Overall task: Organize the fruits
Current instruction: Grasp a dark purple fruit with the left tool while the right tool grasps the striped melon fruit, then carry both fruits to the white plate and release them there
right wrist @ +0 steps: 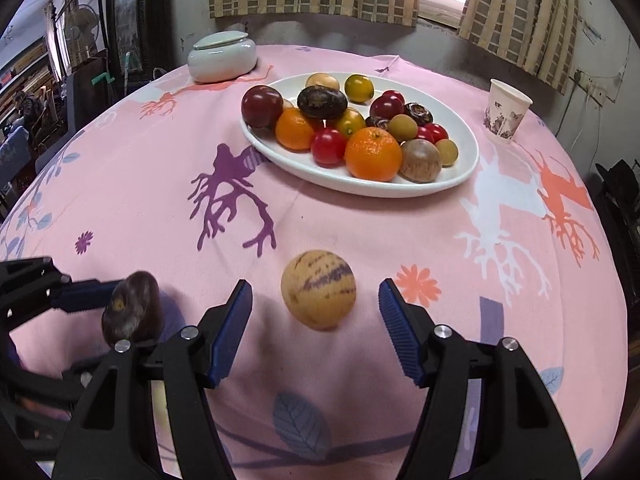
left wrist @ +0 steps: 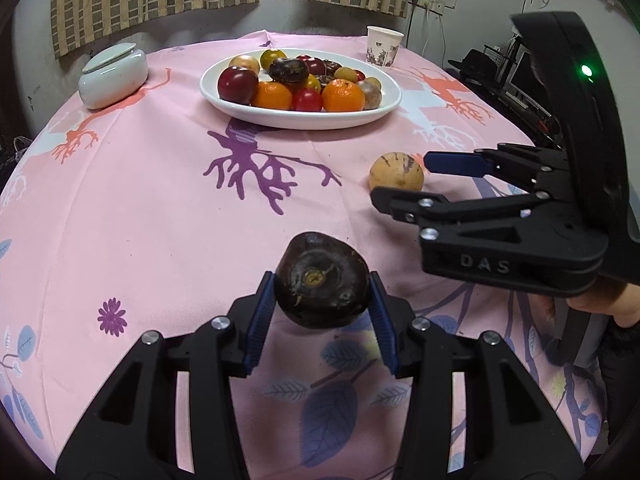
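Observation:
My left gripper (left wrist: 322,282) is shut on a dark purple fruit (left wrist: 322,280), stem end facing the camera, just above the pink cloth. In the right wrist view the left gripper (right wrist: 120,300) holds the same fruit (right wrist: 134,308) at the far left, blurred. My right gripper (right wrist: 315,286) is open, its blue pads (right wrist: 230,332) standing on either side of a round yellow fruit with purple streaks (right wrist: 318,290), with a gap on each side. The left wrist view shows that right gripper (left wrist: 400,178) around the yellow fruit (left wrist: 390,172). A white oval plate (right wrist: 360,188) (left wrist: 300,120) holds several fruits.
A white lidded jar (left wrist: 112,76) (right wrist: 222,56) stands at the back left of the round table. A paper cup (left wrist: 383,46) (right wrist: 506,112) stands at the back right. A hand (left wrist: 600,304) holds the right gripper's handle. Curtains hang behind the table.

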### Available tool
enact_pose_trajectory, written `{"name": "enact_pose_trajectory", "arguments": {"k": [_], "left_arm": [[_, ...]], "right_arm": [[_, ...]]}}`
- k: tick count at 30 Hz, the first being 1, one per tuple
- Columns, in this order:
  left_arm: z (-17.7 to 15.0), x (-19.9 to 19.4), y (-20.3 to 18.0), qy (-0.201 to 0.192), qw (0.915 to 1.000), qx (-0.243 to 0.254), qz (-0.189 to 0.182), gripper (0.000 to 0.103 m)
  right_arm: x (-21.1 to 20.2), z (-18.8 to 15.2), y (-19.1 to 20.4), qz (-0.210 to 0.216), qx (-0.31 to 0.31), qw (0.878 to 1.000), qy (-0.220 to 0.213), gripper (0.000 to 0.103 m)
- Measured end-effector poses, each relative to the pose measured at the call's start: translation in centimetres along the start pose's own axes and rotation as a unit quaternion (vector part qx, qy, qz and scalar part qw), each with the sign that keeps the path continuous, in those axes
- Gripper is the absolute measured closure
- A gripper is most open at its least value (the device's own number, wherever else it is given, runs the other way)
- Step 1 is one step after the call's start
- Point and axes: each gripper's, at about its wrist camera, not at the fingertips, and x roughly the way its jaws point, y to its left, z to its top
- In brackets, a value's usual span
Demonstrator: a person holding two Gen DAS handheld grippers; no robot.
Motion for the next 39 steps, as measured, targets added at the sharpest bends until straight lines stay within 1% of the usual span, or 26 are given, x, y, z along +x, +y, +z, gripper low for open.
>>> {"name": "enact_pose_trajectory", "arguments": {"k": [4, 5, 6, 7, 15, 18, 24, 34, 36, 39], "left_arm": [[0.0, 0.0, 0.2, 0.000, 1.0000, -0.004, -0.002, 0.056], [0.0, 0.0, 0.2, 0.001, 1.0000, -0.004, -0.002, 0.056], [0.0, 0.0, 0.2, 0.002, 1.0000, -0.004, -0.002, 0.056], [-0.1, 0.1, 0.1, 0.003, 1.0000, -0.003, -0.002, 0.056], [-0.1, 0.4, 0.3, 0.012, 0.9999, -0.006, -0.004, 0.056], [-0.1, 0.5, 0.3, 0.012, 0.9999, -0.006, -0.005, 0.056], [-0.1, 0.5, 0.3, 0.013, 0.9999, -0.006, -0.005, 0.056], [-0.1, 0.7, 0.3, 0.018, 0.9998, -0.010, -0.005, 0.056], [-0.1, 0.7, 0.3, 0.019, 0.9998, -0.010, 0.000, 0.056], [0.1, 0.1, 0.2, 0.011, 0.9998, -0.016, -0.001, 0.056]], "right_arm": [[0.6, 0.4, 0.1, -0.008, 0.004, 1.000, 0.007, 0.038], [0.8, 0.4, 0.2, -0.010, 0.003, 1.000, 0.011, 0.050], [1.1, 0.4, 0.3, -0.008, 0.000, 1.000, 0.017, 0.055], [1.2, 0.4, 0.4, -0.008, -0.003, 1.000, 0.023, 0.057], [2.3, 0.1, 0.4, -0.001, -0.001, 1.000, 0.030, 0.059], [2.2, 0.1, 0.4, 0.003, 0.001, 1.000, 0.026, 0.065], [1.8, 0.0, 0.2, 0.013, 0.007, 1.000, 0.025, 0.065], [-1.1, -1.2, -0.6, 0.029, 0.019, 0.999, 0.003, 0.065], [-1.7, -1.5, -0.9, 0.031, 0.023, 0.999, -0.001, 0.065], [-2.8, -2.0, -1.6, 0.032, 0.028, 0.999, -0.010, 0.065]]}}
